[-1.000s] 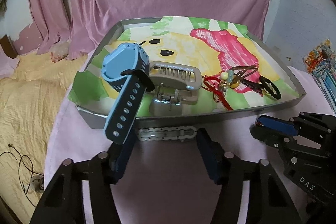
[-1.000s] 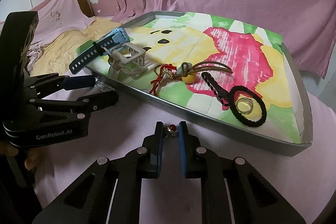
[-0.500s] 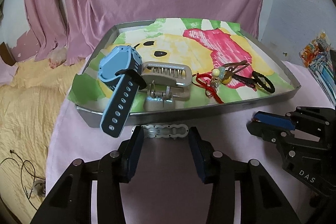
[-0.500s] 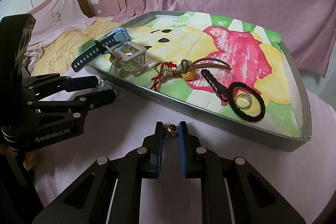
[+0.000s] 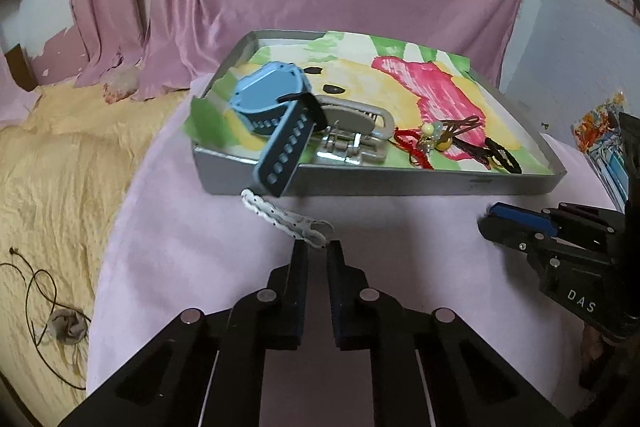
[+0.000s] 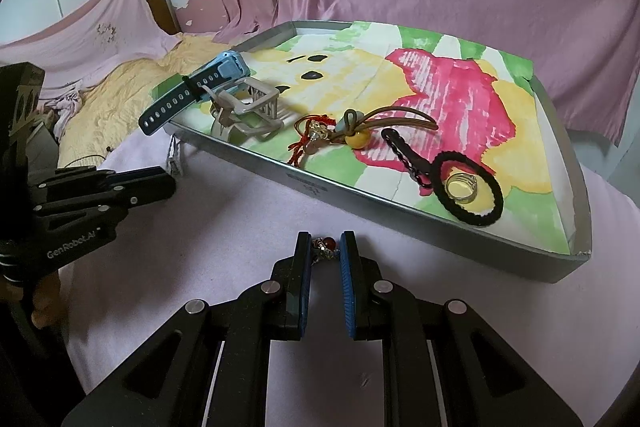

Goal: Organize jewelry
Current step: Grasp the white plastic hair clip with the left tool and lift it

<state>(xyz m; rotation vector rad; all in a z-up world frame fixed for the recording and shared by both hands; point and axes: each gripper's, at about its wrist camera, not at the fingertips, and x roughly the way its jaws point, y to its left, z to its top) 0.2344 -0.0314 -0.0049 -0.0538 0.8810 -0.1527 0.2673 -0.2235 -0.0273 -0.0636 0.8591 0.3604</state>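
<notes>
Since half a second ago, your left gripper [image 5: 318,247] has narrowed from wide open onto the near end of the white chain bracelet [image 5: 286,221], which now lies angled on the pink cloth [image 5: 180,247] just near the tray [image 5: 380,183]. Your right gripper [image 6: 325,245] stays clamped on a small red-beaded trinket [image 6: 325,247], near the tray's front wall.
</notes>
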